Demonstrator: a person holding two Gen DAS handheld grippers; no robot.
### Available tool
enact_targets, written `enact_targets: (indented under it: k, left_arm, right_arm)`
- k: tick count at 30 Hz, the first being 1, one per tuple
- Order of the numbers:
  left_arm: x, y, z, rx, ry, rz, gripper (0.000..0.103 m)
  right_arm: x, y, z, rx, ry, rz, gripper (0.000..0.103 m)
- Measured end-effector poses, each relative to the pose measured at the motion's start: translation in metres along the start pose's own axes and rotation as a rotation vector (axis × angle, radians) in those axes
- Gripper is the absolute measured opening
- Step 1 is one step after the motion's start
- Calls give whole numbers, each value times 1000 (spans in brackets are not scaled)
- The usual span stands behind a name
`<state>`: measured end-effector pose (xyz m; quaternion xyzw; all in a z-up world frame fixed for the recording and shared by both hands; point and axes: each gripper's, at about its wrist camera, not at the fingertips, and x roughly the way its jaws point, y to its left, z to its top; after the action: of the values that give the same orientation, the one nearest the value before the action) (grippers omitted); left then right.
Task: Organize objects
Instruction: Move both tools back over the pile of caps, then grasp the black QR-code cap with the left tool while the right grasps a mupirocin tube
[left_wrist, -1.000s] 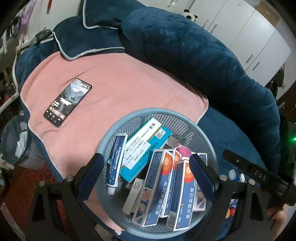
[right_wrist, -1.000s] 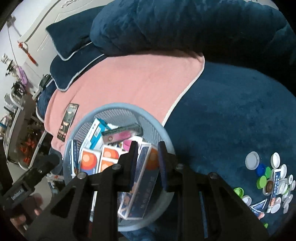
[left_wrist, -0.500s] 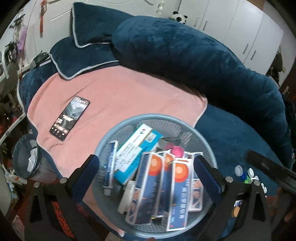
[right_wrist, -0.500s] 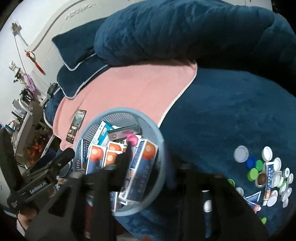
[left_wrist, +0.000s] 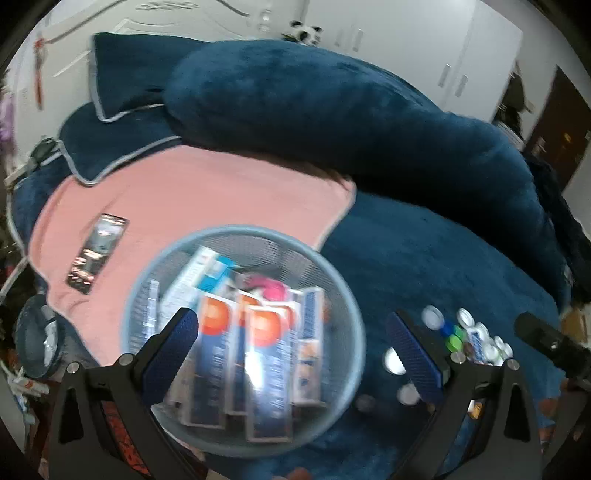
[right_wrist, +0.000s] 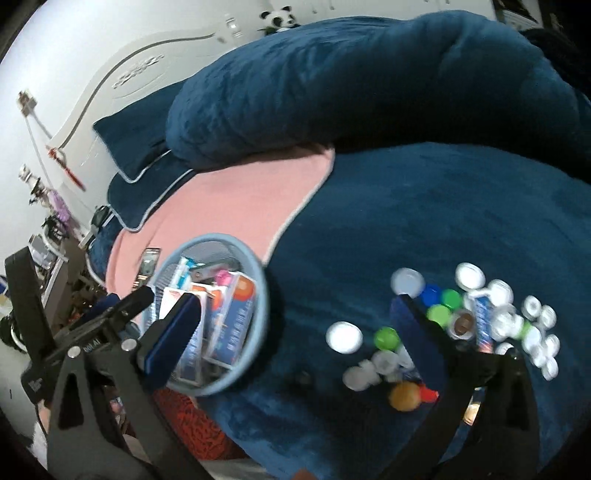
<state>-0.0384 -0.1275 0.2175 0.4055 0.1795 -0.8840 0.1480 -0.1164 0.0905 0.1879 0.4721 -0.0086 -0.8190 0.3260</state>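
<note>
Two grippers, both empty, jaws spread wide over the bed.
Left gripper (left_wrist: 295, 343) hovers above the mesh basket (left_wrist: 334, 280) of medicine boxes (left_wrist: 266, 373) (blurred) at the pink towel's (left_wrist: 207, 199) near edge; right gripper (right_wrist: 295, 328) hangs beside scattered bottle caps (right_wrist: 443, 314) on the blue blanket (right_wrist: 424, 206).

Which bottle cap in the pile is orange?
The orange cap is the one at the near edge of the cap pile, beside a small red piece. The others there are white, green or blue.
</note>
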Motion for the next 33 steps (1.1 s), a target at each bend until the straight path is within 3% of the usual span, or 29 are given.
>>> enact_targets:
  k: [6, 12, 17, 20, 24, 27, 33]
  left_arm:
    - [1, -46, -9, 111, 50, -51, 102]
    - [7, -92, -36, 241, 100, -28, 102]
    - [32, -102, -95, 166, 168, -81, 102]
    - [70, -97, -146, 128, 264, -36, 102]
    - [113, -81, -176, 73, 347, 17, 102]
    - [116, -80, -182, 79, 294, 32, 102]
    - [116, -85, -191, 105, 263, 81, 103]
  right_arm:
    - [-13, -48, -10, 76, 14, -84, 103]
    - [-28, -100, -23, 188, 14, -128, 103]
    - [-31, -129, -35, 272, 40, -131, 103]
    - [-26, -137, -41, 282, 92, -154, 103]
    - [-23, -144, -50, 275, 138, -184, 103]
    - [-21, -152, -53, 288, 156, -186, 103]
    - [-18, -165, -54, 297, 165, -184, 103]
